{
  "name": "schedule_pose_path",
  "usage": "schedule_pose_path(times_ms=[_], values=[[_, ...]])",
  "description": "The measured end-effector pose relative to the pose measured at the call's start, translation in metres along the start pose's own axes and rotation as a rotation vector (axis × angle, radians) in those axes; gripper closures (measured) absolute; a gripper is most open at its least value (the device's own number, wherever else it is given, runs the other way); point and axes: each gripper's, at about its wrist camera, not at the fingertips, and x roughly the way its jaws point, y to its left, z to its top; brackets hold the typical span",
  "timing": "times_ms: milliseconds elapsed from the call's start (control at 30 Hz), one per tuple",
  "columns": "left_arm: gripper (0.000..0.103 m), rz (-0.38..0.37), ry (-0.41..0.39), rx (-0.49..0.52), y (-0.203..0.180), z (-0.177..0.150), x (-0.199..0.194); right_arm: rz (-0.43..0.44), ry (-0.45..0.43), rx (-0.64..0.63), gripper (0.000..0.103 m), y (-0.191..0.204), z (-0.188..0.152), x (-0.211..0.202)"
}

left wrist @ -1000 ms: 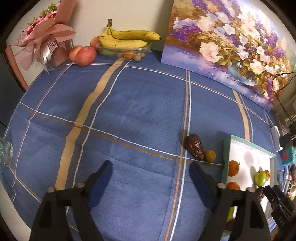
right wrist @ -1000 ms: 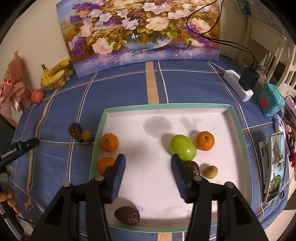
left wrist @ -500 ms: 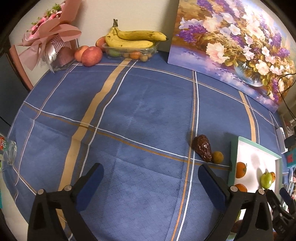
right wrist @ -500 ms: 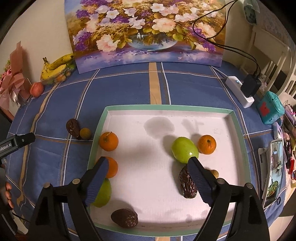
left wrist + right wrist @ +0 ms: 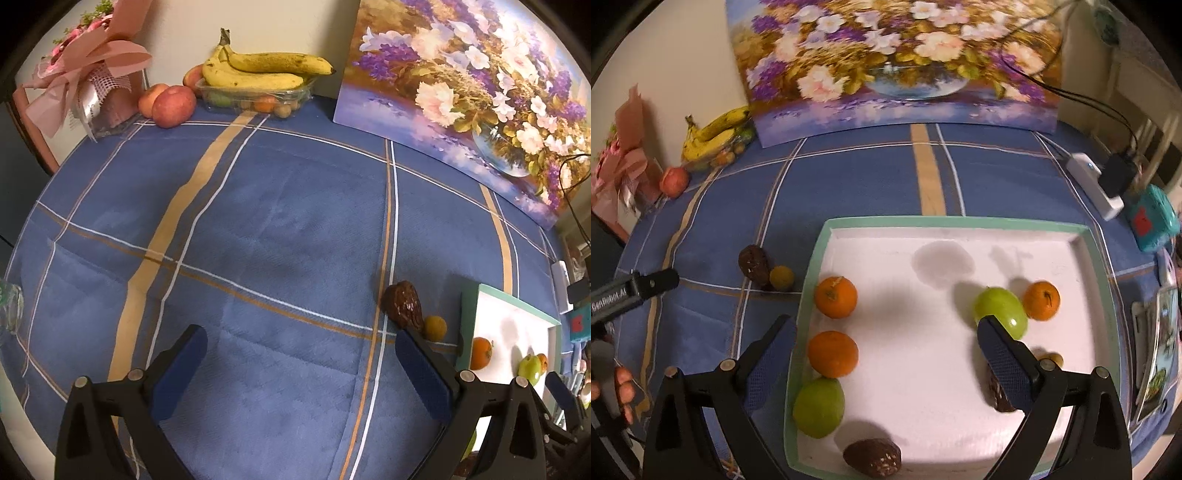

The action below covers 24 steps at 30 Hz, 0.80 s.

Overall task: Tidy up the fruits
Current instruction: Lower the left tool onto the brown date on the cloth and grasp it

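Now: both grippers wide open, holding nothing. Left gripper (image 5: 299, 365) low over blue checked cloth on surface (image 5: 295, 229); right gripper (image 5: 886, 350) above white tray (image 5: 1093, 236).

Task things: brown fruit (image 5: 402, 304) and small yellow fruit (image 5: 434, 328) touching each other on cloth, just beside tray's left rim, near left gripper's right finger. Already in tray: two oranges (image 5: 836, 297) at left w/ green fruit (image 5: 820, 406) below, another brown fruit (image 5: 873, 458) at near rim, green fruit (image 5: 999, 310) touching third orange (image 5: 1041, 300) at right, plus dark fruit & small yellow one partly hidden behind right finger.

Likely step: fetch the two strays w/ left gripper. Best done one at a time; straddle brown fruit across its narrow width, close gently, prob. soft. Yellow one round, may roll if nudged, so approach from side away from it.

Around: bananas (image 5: 266, 70) over plastic punnet, apples (image 5: 173, 106), pink bouquet, flower painting (image 5: 480, 92) at back; charger, cable, teal clock at right. Tray rim only obstacle; lift clear over it.
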Motion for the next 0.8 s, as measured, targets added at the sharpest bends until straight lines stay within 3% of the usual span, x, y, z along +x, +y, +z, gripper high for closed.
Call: schedule_pose_path(times_ms=[367, 800], values=[[0.000, -0.049, 0.017, 0.009, -0.005, 0.027, 0.015, 0.023, 0.010, -0.039, 0.005, 0.019, 0.027, 0.022], [0.000, -0.098, 0.051, -0.018, -0.013, 0.041, 0.044, 0.013, 0.058, 0.023, 0.005, 0.015, 0.047, 0.050]])
